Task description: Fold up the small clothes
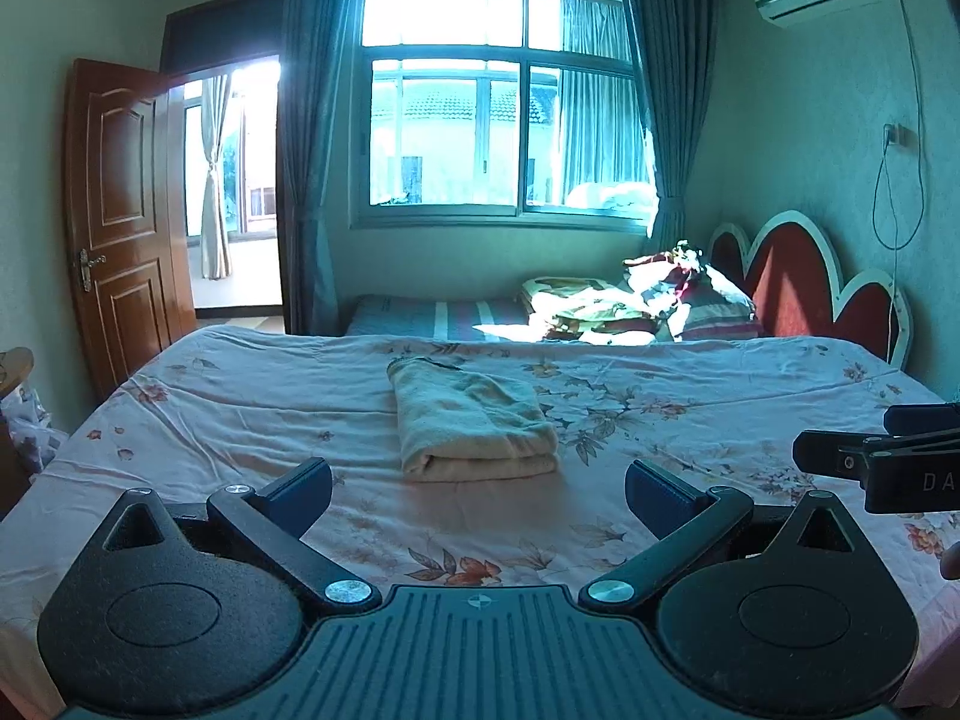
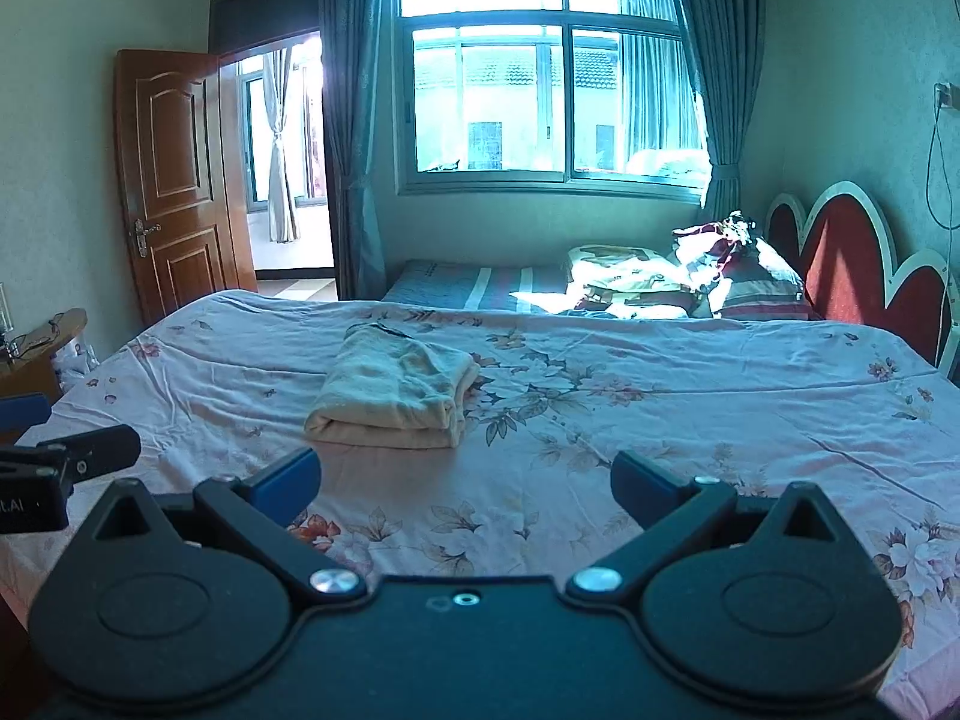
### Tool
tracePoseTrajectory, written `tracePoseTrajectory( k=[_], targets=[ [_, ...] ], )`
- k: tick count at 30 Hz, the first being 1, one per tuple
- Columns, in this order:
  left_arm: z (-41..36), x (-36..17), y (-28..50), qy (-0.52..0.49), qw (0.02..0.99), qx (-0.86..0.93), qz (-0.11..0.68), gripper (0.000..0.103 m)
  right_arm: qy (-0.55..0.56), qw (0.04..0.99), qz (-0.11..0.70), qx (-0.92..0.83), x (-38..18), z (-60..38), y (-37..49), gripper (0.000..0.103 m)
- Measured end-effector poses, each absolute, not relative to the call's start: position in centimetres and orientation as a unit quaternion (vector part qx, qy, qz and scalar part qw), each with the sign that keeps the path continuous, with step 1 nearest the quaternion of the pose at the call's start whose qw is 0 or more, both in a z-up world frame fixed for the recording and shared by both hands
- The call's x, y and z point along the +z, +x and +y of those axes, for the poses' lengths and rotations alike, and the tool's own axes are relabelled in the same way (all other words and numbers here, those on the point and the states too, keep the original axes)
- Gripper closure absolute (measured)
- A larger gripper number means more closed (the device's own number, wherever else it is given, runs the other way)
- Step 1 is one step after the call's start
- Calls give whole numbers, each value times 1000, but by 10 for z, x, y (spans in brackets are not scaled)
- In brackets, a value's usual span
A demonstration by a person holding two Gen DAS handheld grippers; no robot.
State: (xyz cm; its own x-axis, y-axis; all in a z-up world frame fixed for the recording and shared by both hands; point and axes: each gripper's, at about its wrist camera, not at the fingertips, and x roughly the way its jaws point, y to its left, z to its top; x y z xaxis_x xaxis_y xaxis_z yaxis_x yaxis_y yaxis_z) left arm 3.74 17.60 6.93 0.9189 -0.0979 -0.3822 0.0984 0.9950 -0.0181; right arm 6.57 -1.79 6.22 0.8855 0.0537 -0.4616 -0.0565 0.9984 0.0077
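Note:
A cream cloth [image 1: 471, 420] lies folded into a neat rectangle on the floral bed sheet [image 1: 240, 408], its thick fold edge towards me. In the right wrist view the same cloth [image 2: 396, 396] sits left of centre on the sheet [image 2: 690, 408]. My left gripper [image 1: 478, 492] hovers above the sheet just short of the cloth, its fingers wide apart and empty. My right gripper [image 2: 465, 486] is also open and empty, a little back from the cloth and to its right. Each gripper shows at the edge of the other's view.
A second bed with a heap of bedding [image 1: 636, 300] and pillows stands behind, against a red scalloped headboard [image 1: 804, 282]. A wooden door [image 1: 120, 228] stands open at the far left. A small wooden table [image 2: 36, 348] sits beside the bed's left edge.

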Motion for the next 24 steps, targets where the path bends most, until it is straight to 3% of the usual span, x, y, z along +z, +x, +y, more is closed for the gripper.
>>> tracePoseTrajectory(
  k=[24],
  targets=[
    [175, 79, 27, 4, 982, -51, 181, 0, -11, 975, 218, 30, 71, -6, 52, 1]
  ],
)
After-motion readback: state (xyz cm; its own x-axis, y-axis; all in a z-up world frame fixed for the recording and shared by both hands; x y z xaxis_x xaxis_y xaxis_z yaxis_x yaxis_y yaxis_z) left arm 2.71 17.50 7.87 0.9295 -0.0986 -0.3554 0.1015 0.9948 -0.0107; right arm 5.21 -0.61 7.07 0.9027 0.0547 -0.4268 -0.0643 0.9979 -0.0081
